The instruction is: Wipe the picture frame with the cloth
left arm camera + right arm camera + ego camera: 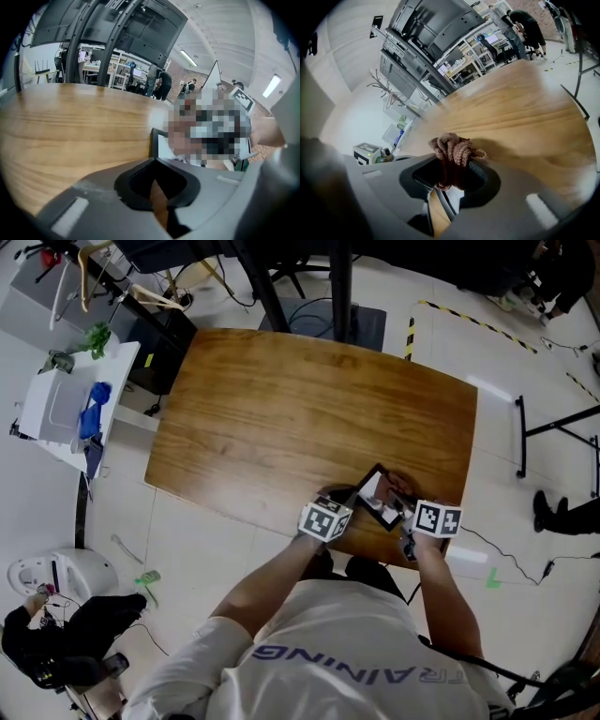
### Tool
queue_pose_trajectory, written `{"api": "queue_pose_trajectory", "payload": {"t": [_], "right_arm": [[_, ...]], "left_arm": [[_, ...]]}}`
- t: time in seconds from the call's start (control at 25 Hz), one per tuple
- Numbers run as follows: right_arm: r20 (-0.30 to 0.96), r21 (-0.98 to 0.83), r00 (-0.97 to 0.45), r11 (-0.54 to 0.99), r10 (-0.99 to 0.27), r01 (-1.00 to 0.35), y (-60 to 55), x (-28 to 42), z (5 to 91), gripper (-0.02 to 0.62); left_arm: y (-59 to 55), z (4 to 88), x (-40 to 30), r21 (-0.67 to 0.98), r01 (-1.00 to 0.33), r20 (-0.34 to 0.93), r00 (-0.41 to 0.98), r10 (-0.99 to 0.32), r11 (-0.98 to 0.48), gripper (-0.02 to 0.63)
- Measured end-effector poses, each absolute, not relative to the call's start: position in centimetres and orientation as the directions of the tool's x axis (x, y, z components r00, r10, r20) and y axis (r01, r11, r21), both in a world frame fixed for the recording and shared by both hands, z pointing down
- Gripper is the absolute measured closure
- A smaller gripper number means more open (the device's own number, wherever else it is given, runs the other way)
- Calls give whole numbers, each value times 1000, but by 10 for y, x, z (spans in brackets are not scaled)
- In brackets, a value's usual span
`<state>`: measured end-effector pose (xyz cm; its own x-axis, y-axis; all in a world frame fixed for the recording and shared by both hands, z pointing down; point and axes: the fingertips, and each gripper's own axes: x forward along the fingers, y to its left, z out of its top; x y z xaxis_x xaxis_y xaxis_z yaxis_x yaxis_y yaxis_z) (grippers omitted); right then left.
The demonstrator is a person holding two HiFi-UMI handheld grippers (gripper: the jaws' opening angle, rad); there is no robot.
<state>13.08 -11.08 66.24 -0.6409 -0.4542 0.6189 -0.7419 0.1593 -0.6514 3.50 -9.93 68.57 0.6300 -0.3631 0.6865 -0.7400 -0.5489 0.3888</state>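
A black picture frame (378, 495) with a white inside rests on the wooden table (281, 418) near its front right edge. My left gripper (350, 505) is at the frame's left corner, and its jaws look shut on the frame's black edge (153, 140). From the right, my right gripper (405, 506) reaches over the frame. It is shut on a bunched brown knitted cloth (452, 152) that sticks up from the jaws. Below the cloth, a strip of the frame (444, 206) shows through the jaws. A mosaic patch hides much of the frame in the left gripper view.
A white cart (61, 409) with blue and green items stands left of the table. At its right are a black stand (553, 427) and someone's shoes (553, 512). Cables and yellow-black tape (469, 320) lie on the floor. Shelves and people fill the far room (154, 79).
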Motion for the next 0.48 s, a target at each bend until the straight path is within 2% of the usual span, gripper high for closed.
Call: {"api": "queue_pose_trajectory", "payload": {"t": [0.24,0.48], "right_arm": [[651,-631,-576,70,-495,-773,-91,177,668,480],[658,-612,-546,54,-519,-789,-96,194,673,479]], "left_arm": [[-99,682,33,390,-742,686,629,-365,-545,598],[-95,689,34,389,-741,700,624,-348,-547,600]]}}
